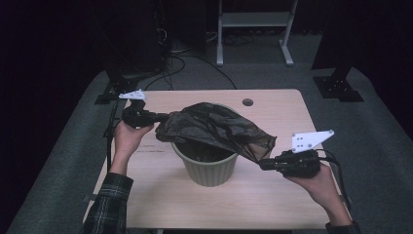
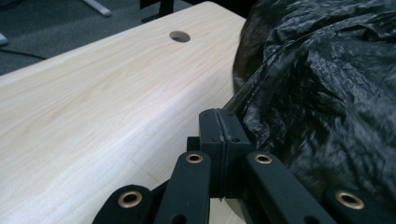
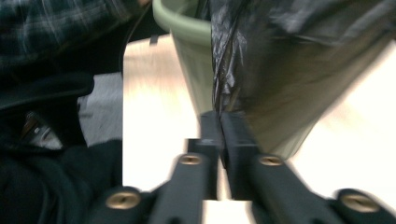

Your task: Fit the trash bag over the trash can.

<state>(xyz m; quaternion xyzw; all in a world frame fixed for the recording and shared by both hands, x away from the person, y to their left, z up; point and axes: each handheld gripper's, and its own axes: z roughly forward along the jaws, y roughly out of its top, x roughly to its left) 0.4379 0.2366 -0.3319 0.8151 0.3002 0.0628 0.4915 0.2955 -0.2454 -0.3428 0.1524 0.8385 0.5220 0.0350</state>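
A black plastic bag point(image 1: 214, 127) is stretched over a pale green ribbed bin point(image 1: 207, 165) that stands mid-table. My left gripper point(image 1: 163, 117) is shut on the bag's left edge, at the bin's far left rim. In the left gripper view the jaws point(image 2: 218, 116) are pressed together with the bag point(image 2: 322, 88) bunched to their right. My right gripper point(image 1: 263, 164) is shut on the bag's right corner, pulled out past the bin's right side and above the table. The right gripper view shows the closed gripper point(image 3: 219, 116) pinching the bag point(image 3: 280, 56) next to the bin point(image 3: 191, 60).
The light wooden table point(image 1: 272, 195) has a round cable hole point(image 1: 248, 102) near its far edge. A paper label point(image 1: 153, 150) lies left of the bin. Beyond the table stand a white frame point(image 1: 253, 29) and cables on grey carpet.
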